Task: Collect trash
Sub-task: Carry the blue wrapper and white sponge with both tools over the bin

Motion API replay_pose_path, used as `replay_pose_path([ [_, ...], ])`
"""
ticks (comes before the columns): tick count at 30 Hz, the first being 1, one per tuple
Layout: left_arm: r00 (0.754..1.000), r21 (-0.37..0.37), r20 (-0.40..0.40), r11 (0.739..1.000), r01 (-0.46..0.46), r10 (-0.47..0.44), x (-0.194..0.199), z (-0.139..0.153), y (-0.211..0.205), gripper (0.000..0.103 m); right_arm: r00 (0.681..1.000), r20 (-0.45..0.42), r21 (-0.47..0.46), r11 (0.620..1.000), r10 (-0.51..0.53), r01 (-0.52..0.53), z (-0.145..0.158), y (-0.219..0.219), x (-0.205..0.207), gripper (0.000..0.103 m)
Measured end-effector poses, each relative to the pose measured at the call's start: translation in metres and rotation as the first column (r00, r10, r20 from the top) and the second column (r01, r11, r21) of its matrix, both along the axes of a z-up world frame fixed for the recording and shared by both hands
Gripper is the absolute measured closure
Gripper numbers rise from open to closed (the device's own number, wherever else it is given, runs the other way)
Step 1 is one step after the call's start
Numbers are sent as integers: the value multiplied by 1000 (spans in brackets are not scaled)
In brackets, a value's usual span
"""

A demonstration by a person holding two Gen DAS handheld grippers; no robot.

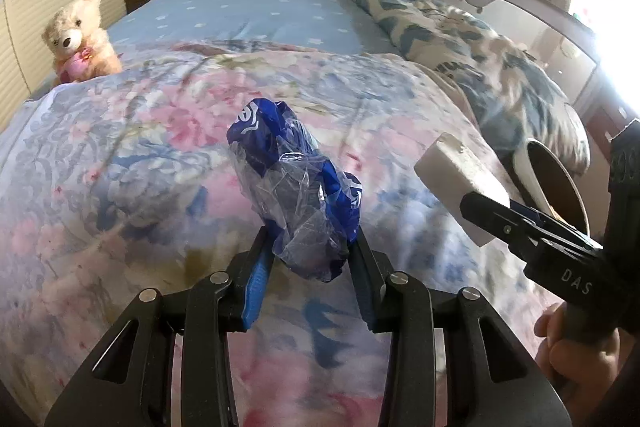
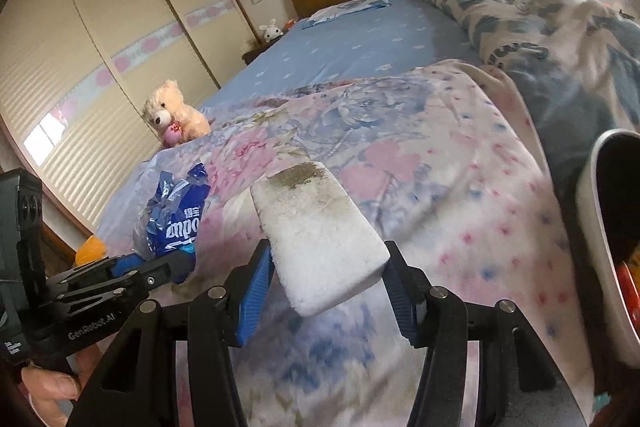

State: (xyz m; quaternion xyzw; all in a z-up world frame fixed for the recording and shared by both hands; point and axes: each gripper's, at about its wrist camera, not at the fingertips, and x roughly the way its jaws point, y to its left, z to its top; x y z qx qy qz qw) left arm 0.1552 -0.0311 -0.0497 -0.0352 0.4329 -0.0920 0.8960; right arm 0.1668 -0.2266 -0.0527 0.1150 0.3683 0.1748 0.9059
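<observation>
Left wrist: left claw (image 1: 310,255) clamped on crinkly, featherlight wrapper (image 1: 298,187); right claw (image 2: 328,269) pinching soft, crumbly sponge (image 2: 320,239), both above bed (image 1: 240,11).

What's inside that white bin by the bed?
The white bin shows a dark interior with something red and orange near its lower edge. The frame edge cuts off the rest, so its other contents stay hidden.

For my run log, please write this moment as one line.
left tongs: shut on blue plastic wrapper | right tongs: shut on dirty white sponge | both held above floral quilt | white bin at right
</observation>
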Motion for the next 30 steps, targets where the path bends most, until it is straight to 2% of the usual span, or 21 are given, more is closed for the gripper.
replay_pose_path([
  [15, 994, 14, 5, 994, 110, -110, -28, 4, -46, 67, 997, 14, 28, 997, -75, 74, 4, -40, -48, 48],
  [30, 979, 24, 10, 978, 205, -205, -40, 10, -89, 67, 987, 37, 54, 986, -159, 157, 16, -83, -73, 48],
])
